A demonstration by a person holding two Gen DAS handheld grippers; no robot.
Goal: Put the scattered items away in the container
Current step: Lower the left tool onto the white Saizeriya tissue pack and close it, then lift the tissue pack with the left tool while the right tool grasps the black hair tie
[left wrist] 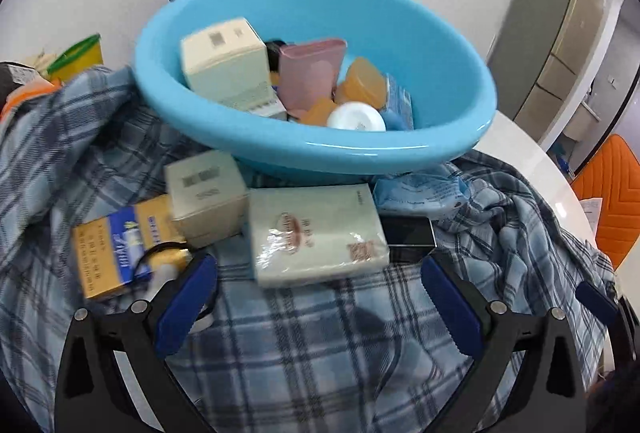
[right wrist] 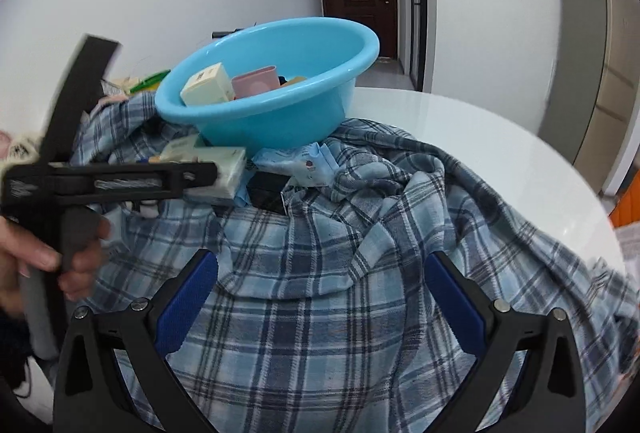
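Left gripper (left wrist: pixel 318 297) spread wide, empty, lining up on cellophane-wrapped pale tissue pack (left wrist: pixel 318 233) below blue plastic basin (left wrist: pixel 440 49). Next: straddle pack, clamp, lift into basin. Right gripper (right wrist: pixel 320 297) spread, empty, over plaid cloth (right wrist: pixel 360 233).

Basin (left wrist: pixel 400 33): sky blue, holding a cream box (left wrist: pixel 224 61), a pink cup (left wrist: pixel 310 73) and translucent orange pieces (left wrist: pixel 360 83). Cloth (left wrist: pixel 320 345): blue plaid with dark navy and white lines, over a glossy white worktop (right wrist: pixel 480 129). Fingers (left wrist: pixel 186 307): blue pads on black frames.
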